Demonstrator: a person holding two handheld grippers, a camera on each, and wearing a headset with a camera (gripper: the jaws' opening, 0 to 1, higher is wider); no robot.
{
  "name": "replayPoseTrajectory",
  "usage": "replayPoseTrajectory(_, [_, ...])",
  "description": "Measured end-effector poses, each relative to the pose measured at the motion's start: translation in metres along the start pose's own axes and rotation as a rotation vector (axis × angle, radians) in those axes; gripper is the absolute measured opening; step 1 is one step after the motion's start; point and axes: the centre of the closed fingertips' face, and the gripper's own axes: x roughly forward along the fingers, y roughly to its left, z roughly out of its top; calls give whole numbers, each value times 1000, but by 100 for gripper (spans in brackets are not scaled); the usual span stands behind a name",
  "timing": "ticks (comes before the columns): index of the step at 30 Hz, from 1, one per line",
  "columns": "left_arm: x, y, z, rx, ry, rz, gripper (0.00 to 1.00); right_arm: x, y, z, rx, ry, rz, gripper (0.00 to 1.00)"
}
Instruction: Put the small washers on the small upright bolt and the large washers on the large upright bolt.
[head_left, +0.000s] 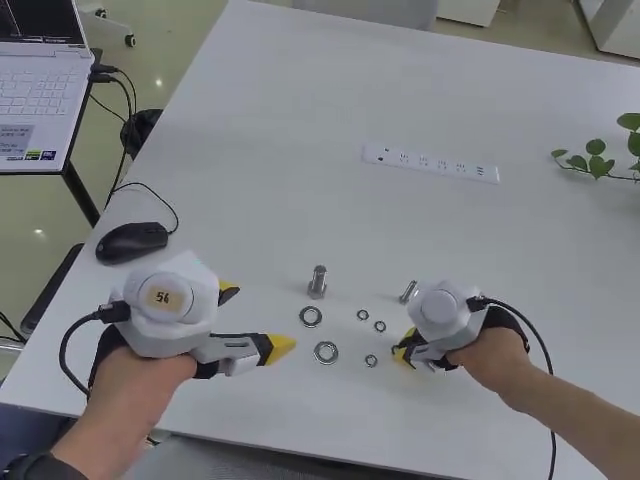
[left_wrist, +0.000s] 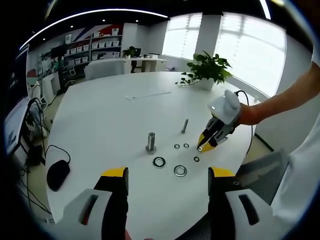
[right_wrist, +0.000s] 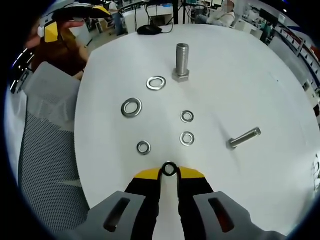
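Note:
The large bolt (head_left: 318, 282) (right_wrist: 181, 61) (left_wrist: 151, 141) stands upright mid-table, and the small bolt (head_left: 408, 292) (right_wrist: 245, 137) (left_wrist: 185, 125) stands to its right. Two large washers (head_left: 311, 317) (head_left: 326, 352) (right_wrist: 131, 107) lie flat in front of the large bolt. Three small washers (head_left: 362, 315) (head_left: 380, 326) (head_left: 371, 360) lie between the bolts. My right gripper (head_left: 405, 352) (right_wrist: 169, 172) is shut on a fourth small washer (right_wrist: 169, 169), held just above the table near the small bolt. My left gripper (head_left: 255, 320) (left_wrist: 167, 174) hovers open left of the large washers, holding nothing.
A white power strip (head_left: 430, 163) lies further back on the white table (head_left: 300, 120). A black mouse (head_left: 132, 240) sits at the left edge, with a laptop (head_left: 35, 80) on a side desk beyond. A plant (head_left: 600, 155) is at the far right. The near table edge is close.

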Motion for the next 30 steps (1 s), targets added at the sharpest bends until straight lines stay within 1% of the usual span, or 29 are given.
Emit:
replayPoseTrajectory(6, [0, 0, -3, -2, 6, 0, 64, -1, 0, -1, 1, -3, -2, 13])
replayPoseTrajectory(14, [0, 1, -1, -4, 4, 2, 64, -3, -3, -4, 7, 1, -7, 13])
replayPoseTrajectory(26, [3, 0, 0, -2, 3, -4, 64, -5, -6, -7, 10, 5, -9, 13])
replayPoseTrajectory(28, [3, -1, -2, -4, 6, -5, 64, -5, -6, -7, -4, 6, -4, 14])
replayPoseTrajectory(30, [3, -1, -3, -3, 8, -5, 64, -5, -5, -8, -32, 18, 12, 14])
